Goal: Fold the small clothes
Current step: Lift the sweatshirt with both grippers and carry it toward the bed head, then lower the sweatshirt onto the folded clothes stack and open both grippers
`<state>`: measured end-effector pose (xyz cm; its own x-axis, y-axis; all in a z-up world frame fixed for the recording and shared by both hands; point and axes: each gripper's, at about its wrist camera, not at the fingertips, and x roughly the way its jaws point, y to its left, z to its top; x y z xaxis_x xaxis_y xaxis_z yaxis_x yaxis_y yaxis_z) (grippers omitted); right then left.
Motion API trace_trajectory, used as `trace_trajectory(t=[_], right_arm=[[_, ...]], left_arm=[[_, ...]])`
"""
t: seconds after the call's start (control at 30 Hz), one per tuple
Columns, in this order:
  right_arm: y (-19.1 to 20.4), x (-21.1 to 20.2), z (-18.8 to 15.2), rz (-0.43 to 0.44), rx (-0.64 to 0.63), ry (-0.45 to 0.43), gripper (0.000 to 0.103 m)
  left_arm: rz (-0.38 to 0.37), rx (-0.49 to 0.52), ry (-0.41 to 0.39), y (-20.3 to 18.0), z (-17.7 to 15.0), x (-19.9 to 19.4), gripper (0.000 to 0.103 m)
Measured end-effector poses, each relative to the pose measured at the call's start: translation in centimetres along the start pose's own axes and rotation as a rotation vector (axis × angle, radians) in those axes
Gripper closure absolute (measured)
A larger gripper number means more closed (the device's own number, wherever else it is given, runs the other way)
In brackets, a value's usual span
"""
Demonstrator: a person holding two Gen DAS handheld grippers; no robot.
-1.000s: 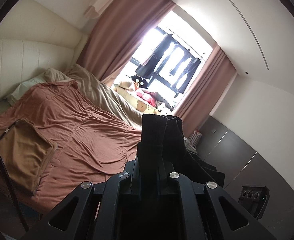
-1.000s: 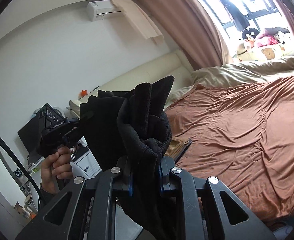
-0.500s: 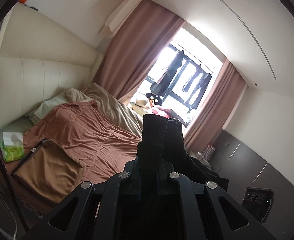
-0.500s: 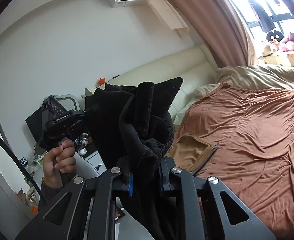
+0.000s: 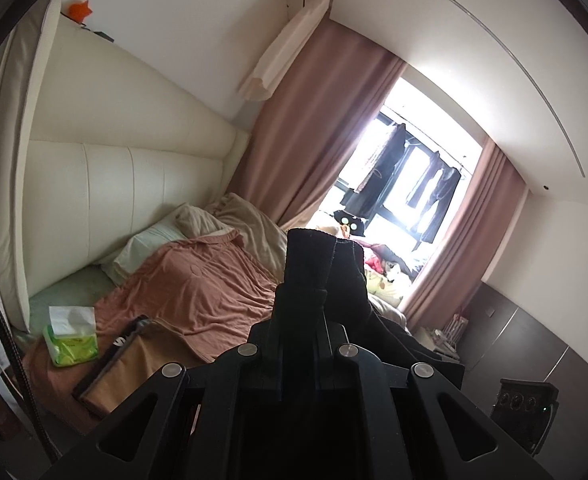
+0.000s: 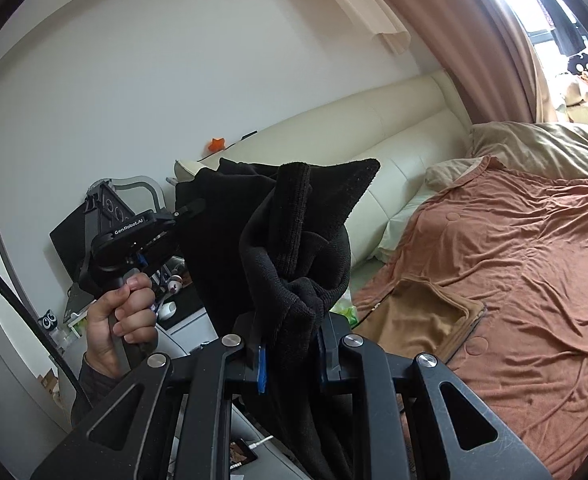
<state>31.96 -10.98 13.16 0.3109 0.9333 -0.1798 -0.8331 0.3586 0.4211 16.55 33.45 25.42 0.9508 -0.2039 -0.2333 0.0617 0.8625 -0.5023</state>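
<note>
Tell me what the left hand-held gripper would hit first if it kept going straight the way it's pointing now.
The left hand-held gripper, shut on the black garment, points over the bed towards the window. Going straight on, it would probably meet the beige bedding or the plush toys by the sill first; depth is unclear.

The bed [image 6: 534, 280] lies open across its middle, the rust sheet [image 5: 197, 280] bare there. Near its head-end corner a tissue pack [image 5: 71, 336] and a tan folded cover [image 5: 133, 364] take up room. Pillows [image 5: 153, 244] line the head edge against the cream headboard [image 5: 113, 188]. Soft toys [image 5: 378, 264] crowd the window-side edge.
</note>
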Motion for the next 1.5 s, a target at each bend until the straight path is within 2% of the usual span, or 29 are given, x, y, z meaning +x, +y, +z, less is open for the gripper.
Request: trace_trajectory(t=[0.43, 0.73, 1.1, 1.5], right_arm=[[-0.9, 10.1, 0.2, 0.012, 0.003, 0.068, 0.089], [-1.5, 14.8, 0.5, 0.002, 0.032, 0.111, 0.089], [-6.1, 20.4, 0.6, -0.053, 0.095, 0.175, 0.089], [-12.5, 23.5, 0.1, -0.101, 0.236, 0.210, 0.089]], left_arm=[[0.083, -0.016, 0.007, 8.4, 2.5, 4.1, 0.094], [0.120, -0.040, 0.037, 13.1, 3.1, 7.2, 0.094], [0.173, -0.088, 0.128, 18.8, 0.7, 16.3, 0.094], [0.251, -0.061, 0.220, 20.8, -0.2, 26.7, 0.094]])
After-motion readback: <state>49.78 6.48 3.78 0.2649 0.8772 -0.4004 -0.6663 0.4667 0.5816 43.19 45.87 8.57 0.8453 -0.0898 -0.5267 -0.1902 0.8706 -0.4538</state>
